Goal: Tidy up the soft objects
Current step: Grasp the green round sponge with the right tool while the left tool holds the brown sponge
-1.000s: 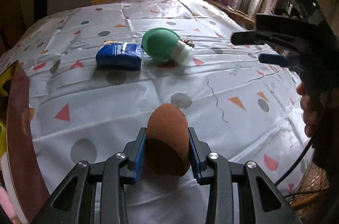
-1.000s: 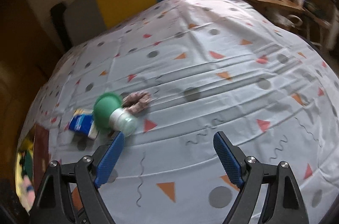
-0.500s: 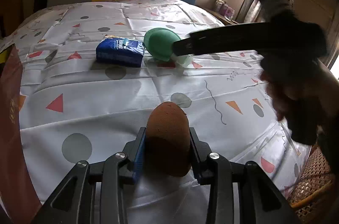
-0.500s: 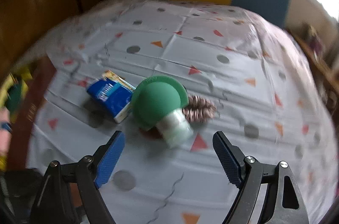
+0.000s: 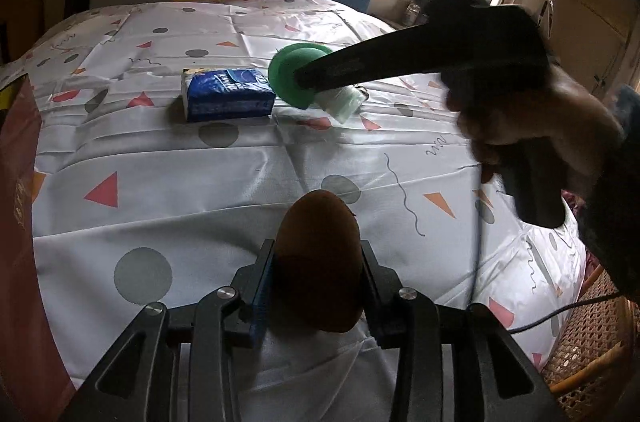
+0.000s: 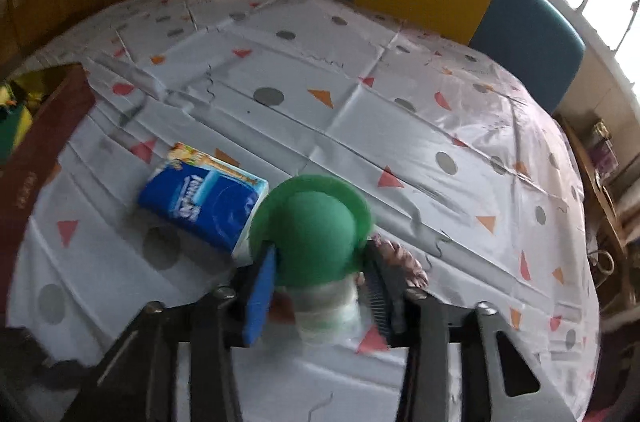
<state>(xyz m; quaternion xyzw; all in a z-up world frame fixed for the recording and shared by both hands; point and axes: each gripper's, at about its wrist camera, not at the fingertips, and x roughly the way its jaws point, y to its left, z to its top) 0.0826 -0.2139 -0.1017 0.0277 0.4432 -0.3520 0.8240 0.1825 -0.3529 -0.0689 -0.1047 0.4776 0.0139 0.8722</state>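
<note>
The right tool (image 6: 320, 286) is closing on the green toy (image 6: 316, 234), its blue pads meeting the dome's sides where it narrows toward the pale stem, probably because that waist gives soft foam something to catch on. The toy is lying on its side on the bench (image 6: 400, 126), stem toward the tool. Just to the tool's left and ahead, the blue pack (image 6: 200, 198) is touching the toy's brim; a pink scrunchie (image 6: 400, 258) is peeking out just right of the right pad. The left tool (image 5: 318, 278) is holding the brown egg (image 5: 318, 262) between half-parted pads, its jaws easing open slightly, keeping it low over the cloth, likely waiting. Well ahead of it, the pack (image 5: 228, 94) and toy (image 5: 296, 78) are sitting together, suggesting a gathering spot.
</note>
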